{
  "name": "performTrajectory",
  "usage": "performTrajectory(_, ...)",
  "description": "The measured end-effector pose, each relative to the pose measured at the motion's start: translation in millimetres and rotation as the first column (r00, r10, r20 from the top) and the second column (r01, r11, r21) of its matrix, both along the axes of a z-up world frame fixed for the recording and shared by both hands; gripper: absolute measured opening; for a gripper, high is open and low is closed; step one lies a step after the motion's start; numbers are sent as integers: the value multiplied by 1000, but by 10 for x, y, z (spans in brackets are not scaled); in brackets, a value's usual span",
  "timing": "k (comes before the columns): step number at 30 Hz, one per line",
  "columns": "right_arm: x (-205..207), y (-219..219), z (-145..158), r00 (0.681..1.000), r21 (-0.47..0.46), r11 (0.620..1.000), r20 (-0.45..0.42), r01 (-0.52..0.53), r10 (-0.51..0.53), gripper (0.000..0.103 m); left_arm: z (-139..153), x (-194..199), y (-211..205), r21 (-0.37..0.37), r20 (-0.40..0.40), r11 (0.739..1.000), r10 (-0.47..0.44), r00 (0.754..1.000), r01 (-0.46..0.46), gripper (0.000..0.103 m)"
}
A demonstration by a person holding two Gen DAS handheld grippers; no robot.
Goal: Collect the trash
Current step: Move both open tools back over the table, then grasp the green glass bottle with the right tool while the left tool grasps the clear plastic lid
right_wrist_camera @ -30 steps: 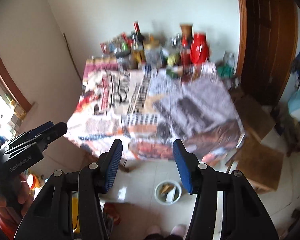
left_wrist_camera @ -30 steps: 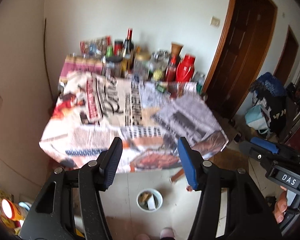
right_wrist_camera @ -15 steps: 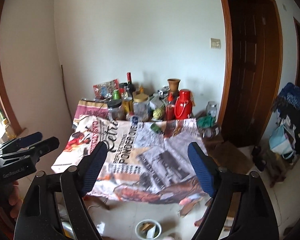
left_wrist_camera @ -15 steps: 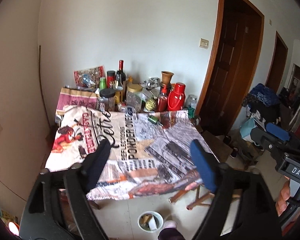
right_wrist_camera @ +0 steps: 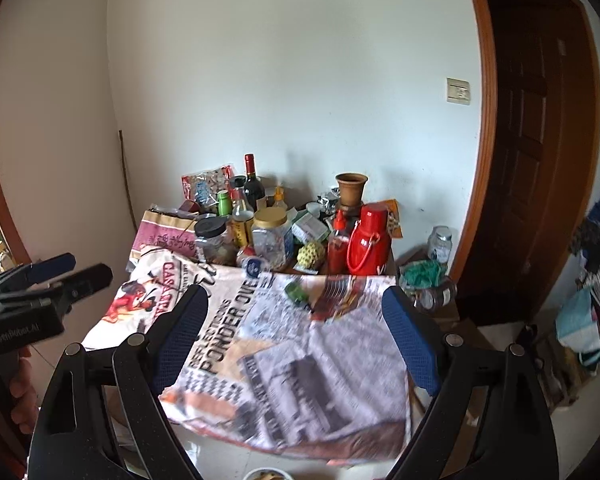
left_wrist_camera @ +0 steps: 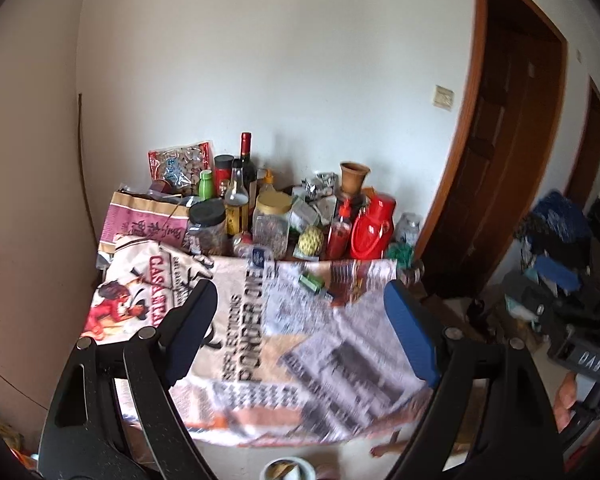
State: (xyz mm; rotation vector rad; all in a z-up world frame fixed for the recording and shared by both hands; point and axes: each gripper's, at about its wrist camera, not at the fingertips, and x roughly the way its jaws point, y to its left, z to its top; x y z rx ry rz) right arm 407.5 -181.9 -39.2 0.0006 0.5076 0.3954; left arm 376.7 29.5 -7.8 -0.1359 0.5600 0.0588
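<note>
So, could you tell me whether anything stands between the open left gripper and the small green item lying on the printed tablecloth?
Nothing visible does. The left gripper is open and empty, and only bare tablecloth lies before the green item. The jars and bottles stand behind it.

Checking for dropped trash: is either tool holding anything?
No: the left tool and right tool both stand wide open with nothing between their pads.

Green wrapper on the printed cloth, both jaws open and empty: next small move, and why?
Probably bring the right gripper forward and down over the small green item. It lies alone on the tablecloth, ahead of the jars, apparently the only loose piece. Nothing sits between either set of jaws; the left gripper can hold back.
</note>
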Motion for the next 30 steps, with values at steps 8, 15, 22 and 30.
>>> performTrajectory(8, 762, -121, -143, 998, -42, 998, -33, -50, 49, 87, -99, 684, -141, -5, -43, 999, 51, 998, -51, 85)
performTrajectory(15, 1265, 85, -471, 987, -45, 995, -135, -93, 86, 87, -357, 1140, 178, -9, -124, 994, 104, 987, -105, 85)
performTrajectory(22, 1755, 457, -830, 966, -44, 994, -245, -96, 82, 87, -612, 1636, 706, -12, -176, 996, 81, 981, -84, 85)
performTrajectory(30, 2501, 981, -1549, 896, -51, 993, -437, -103, 71, 87, -1267, 2478, 1258, -62, -317, 996, 37, 948, -60, 85)
